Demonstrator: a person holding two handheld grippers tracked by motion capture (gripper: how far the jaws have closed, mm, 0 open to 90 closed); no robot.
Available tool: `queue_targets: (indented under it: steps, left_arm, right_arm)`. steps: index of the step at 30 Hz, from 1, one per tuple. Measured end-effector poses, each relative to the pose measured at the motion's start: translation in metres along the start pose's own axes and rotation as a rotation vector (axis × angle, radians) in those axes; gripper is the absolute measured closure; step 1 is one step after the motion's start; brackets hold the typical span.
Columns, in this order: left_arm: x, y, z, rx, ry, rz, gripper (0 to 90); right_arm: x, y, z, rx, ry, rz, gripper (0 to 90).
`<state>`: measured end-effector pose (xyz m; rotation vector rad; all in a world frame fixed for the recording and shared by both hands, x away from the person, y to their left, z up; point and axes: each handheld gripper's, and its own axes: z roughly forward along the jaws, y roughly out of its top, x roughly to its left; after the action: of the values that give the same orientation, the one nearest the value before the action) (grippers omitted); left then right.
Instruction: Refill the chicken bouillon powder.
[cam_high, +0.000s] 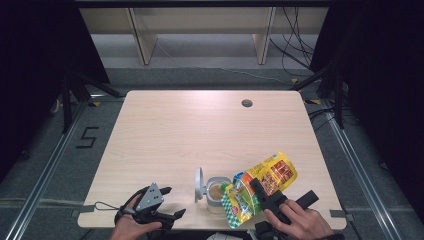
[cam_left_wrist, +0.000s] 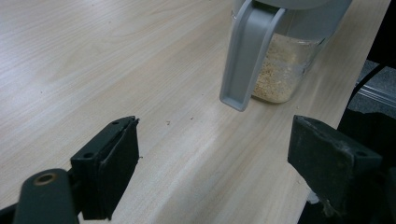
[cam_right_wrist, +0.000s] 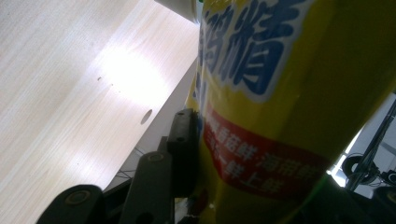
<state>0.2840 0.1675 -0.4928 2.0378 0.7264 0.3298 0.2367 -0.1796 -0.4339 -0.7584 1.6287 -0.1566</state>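
A clear jar (cam_high: 216, 194) with pale granules in it stands near the table's front edge, its grey hinged lid (cam_high: 199, 184) flipped up on its left. My right gripper (cam_high: 263, 196) is shut on a yellow printed bag (cam_high: 260, 186), tilted with its lower end over the jar's mouth. In the right gripper view the bag (cam_right_wrist: 285, 102) presses against the left pad (cam_right_wrist: 183, 149). My left gripper (cam_high: 169, 202) rests open on the table left of the jar. Its view shows the jar (cam_left_wrist: 280, 70) and lid handle (cam_left_wrist: 245, 56) ahead between the spread pads (cam_left_wrist: 116, 168).
The light wood table (cam_high: 200, 130) has a round cable hole (cam_high: 246, 103) at the back right. Its front edge runs just below both hands. Beyond the table stand a shelf unit (cam_high: 200, 30) and loose cables on the floor.
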Motion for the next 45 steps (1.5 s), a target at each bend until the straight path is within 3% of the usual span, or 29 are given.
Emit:
queue_targets:
  steps: [7,8,9,12,13,14,15,16,17,21,22,33,35,39,44,45]
  left_arm:
    - [-0.0002,0.0000,-0.0001,-0.001,0.000,-0.003,16.0]
    - [-0.0004,0.0000,-0.0002,-0.001,0.004,-0.002,16.0]
    - [-0.0004,0.0000,-0.0002,-0.001,0.005,-0.003,16.0]
    - [-0.0002,0.0000,-0.0001,-0.002,0.002,-0.004,16.0]
    - [-0.0002,0.0000,-0.0001,-0.002,0.002,-0.004,16.0]
    - [0.0001,0.0001,-0.0003,0.003,-0.003,-0.003,16.0]
    - [-0.0004,-0.0001,-0.0001,-0.003,0.002,-0.004,16.0]
    - [-0.0003,0.0000,-0.0002,-0.002,0.002,-0.002,16.0]
    - [-0.0003,0.0000,-0.0002,-0.002,0.002,-0.004,16.0]
    - [-0.0001,0.0001,-0.0007,0.001,0.003,-0.001,16.0]
    - [-0.0001,0.0002,-0.0006,0.000,0.003,-0.002,16.0]
    - [-0.0002,0.0000,-0.0004,-0.001,0.002,-0.002,16.0]
    - [-0.0002,0.0001,-0.0005,-0.001,0.002,-0.001,16.0]
    - [-0.0001,0.0001,-0.0006,-0.001,0.002,0.001,16.0]
    - [-0.0003,0.0000,-0.0006,-0.001,0.003,-0.001,16.0]
    - [0.0002,0.0004,-0.0007,0.000,0.002,0.009,16.0]
  right_arm:
    - [0.0006,-0.0005,-0.0006,-0.001,-0.020,0.006,67.3]
    - [0.0034,-0.0004,0.0006,-0.013,-0.060,0.031,67.4]
    - [0.0006,-0.0006,-0.0004,0.002,-0.028,0.001,67.4]
    - [0.0019,0.0001,-0.0003,-0.005,-0.028,0.028,67.4]
    - [0.0001,-0.0003,-0.0008,0.002,-0.021,-0.002,67.4]
    - [0.0010,0.0000,-0.0013,0.006,-0.020,0.008,67.4]
    - [0.0029,-0.0009,0.0025,-0.034,-0.053,0.013,67.4]
    - [0.0030,-0.0004,0.0020,-0.034,-0.059,0.007,67.4]
    - [0.0049,0.0003,0.0029,-0.043,-0.064,0.035,67.4]
    - [0.0039,0.0002,0.0027,-0.037,-0.058,0.011,67.4]
    - [0.0062,0.0005,0.0027,-0.041,-0.063,0.049,67.4]
    - [0.0062,0.0006,0.0030,-0.043,-0.062,0.049,67.4]
    - [0.0042,0.0002,0.0028,-0.041,-0.061,0.021,67.4]
    - [0.0036,0.0005,0.0033,-0.040,-0.044,0.014,67.4]
    - [0.0054,0.0000,0.0035,-0.052,-0.064,0.046,67.4]
    - [0.0029,-0.0006,0.0025,-0.042,-0.059,0.012,67.4]
